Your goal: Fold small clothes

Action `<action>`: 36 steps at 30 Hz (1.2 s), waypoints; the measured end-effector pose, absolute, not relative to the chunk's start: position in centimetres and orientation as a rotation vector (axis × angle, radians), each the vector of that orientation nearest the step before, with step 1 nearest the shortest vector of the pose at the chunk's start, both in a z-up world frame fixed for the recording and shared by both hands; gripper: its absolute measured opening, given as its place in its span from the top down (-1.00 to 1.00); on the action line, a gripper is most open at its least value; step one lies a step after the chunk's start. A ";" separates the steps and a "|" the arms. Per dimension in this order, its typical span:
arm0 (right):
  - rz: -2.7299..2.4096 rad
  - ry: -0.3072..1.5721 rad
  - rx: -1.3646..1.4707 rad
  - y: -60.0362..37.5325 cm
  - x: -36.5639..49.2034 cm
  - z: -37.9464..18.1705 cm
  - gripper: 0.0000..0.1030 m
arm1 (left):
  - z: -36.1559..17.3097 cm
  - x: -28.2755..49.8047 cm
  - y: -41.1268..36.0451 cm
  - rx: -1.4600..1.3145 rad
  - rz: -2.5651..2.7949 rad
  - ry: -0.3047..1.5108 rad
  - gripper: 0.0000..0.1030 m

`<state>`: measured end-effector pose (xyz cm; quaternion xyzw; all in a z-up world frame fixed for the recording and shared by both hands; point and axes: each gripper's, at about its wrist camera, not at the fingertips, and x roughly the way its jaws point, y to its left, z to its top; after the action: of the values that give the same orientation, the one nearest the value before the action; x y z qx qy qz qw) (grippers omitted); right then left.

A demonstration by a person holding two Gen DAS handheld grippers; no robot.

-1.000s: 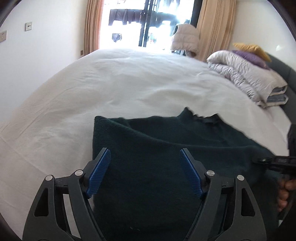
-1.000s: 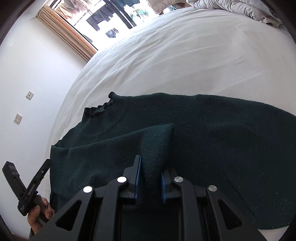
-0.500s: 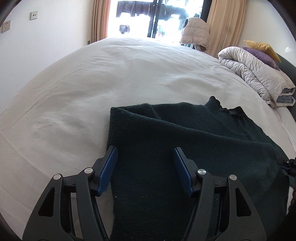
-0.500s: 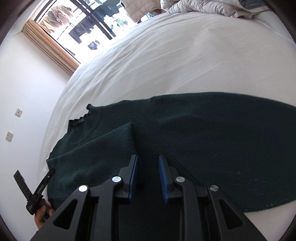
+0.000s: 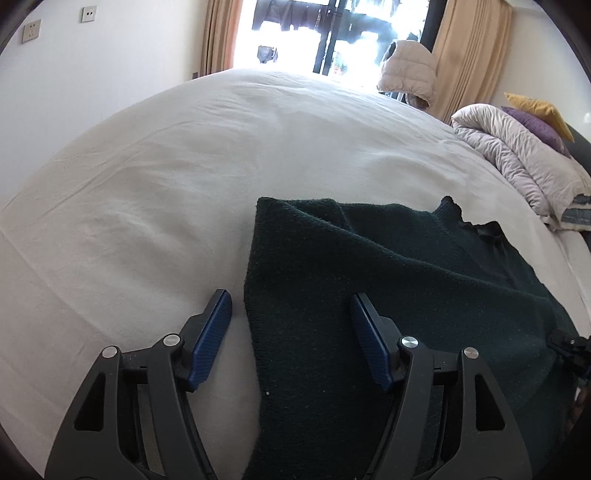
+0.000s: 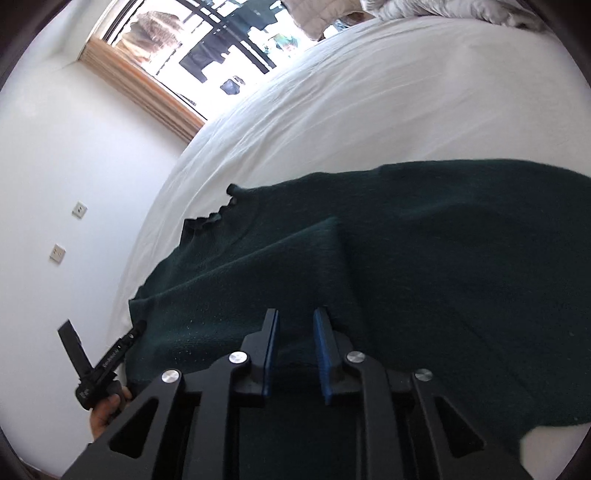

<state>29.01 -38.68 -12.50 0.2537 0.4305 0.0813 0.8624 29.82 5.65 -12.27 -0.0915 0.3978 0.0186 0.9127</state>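
The right gripper (image 6: 294, 350) has let go of the sweater (image 6: 424, 258): its fingers (image 6: 271, 350), closed on a raised fold one second ago, now stand apart with nothing between them. The left gripper (image 5: 291, 339) has shifted left, and now its left finger is over the bed (image 5: 147, 221).

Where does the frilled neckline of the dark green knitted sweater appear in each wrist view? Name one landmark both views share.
Left wrist view: the frilled neckline sits right of centre, at the far edge of the dark green knitted sweater.
Right wrist view: the neckline sits left of centre, toward the white wall.
Shared landmark: the bright window with hanging clothes, beyond the white bed.
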 end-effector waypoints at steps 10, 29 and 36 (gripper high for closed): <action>-0.290 0.497 0.996 -64.4 6.0 -8.3 -0.22 | -12.4 29.6 6.0 -0.175 0.047 0.805 -0.30; -0.380 0.330 1.281 -71.1 4.6 -12.9 0.08 | -12.1 29.4 5.4 -0.151 0.066 0.802 -0.35; -0.422 0.328 1.224 -70.4 5.9 -11.9 0.75 | -12.2 29.4 5.6 -0.159 0.060 0.796 -0.35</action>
<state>5.86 -70.43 -11.89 0.5676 0.1520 -0.1958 0.7851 29.38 5.56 -12.18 -0.0774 0.3871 0.0294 0.9183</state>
